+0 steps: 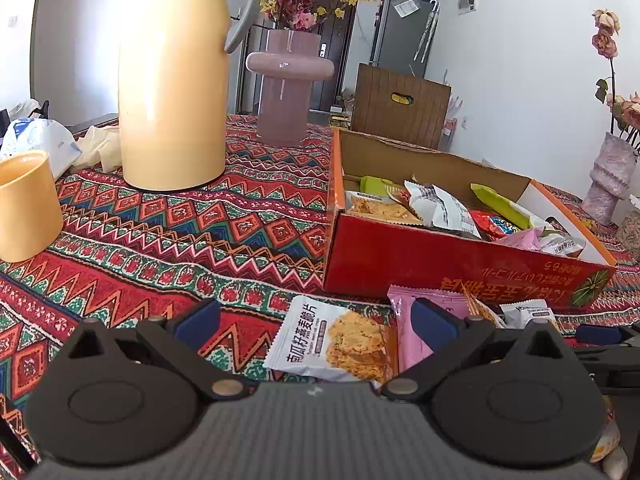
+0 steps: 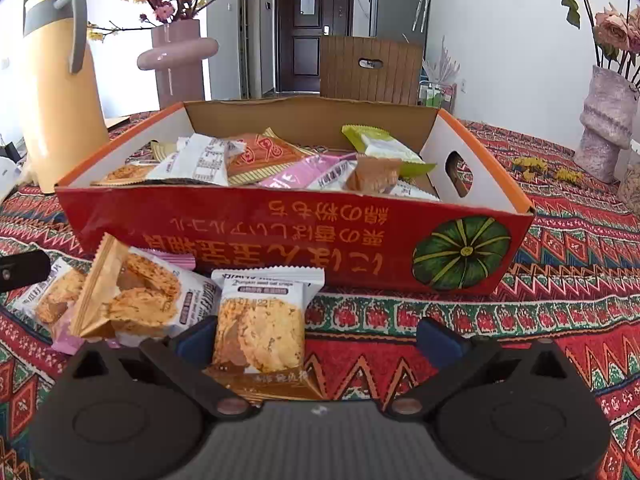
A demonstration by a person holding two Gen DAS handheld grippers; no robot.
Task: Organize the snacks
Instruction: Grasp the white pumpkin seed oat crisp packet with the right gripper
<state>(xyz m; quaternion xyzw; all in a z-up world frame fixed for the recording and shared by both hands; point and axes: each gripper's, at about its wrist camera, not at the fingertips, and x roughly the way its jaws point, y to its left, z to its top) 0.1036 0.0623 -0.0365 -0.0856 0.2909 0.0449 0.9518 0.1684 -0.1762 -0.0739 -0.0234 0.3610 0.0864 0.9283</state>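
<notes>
A red cardboard box (image 1: 440,258) (image 2: 280,240) holding several snack packets stands on the patterned tablecloth. In front of it lie loose packets: a white oat-crisp packet (image 1: 332,340), a pink packet (image 1: 416,320) and a small white one (image 1: 528,314). My left gripper (image 1: 316,320) is open, its fingers on either side of the oat-crisp packet, just above the cloth. My right gripper (image 2: 320,340) is open; a white oat-crisp packet (image 2: 260,324) lies between its fingers, close to the left finger. Other crisp packets (image 2: 132,296) lie to the left.
A yellow thermos jug (image 1: 172,92) (image 2: 56,92), a yellow cup (image 1: 24,208) and a pink vase with flowers (image 1: 286,80) (image 2: 180,60) stand at the back left. A grey vase (image 1: 610,176) (image 2: 604,120) stands at the right. A wooden chair back (image 2: 372,68) is behind the box.
</notes>
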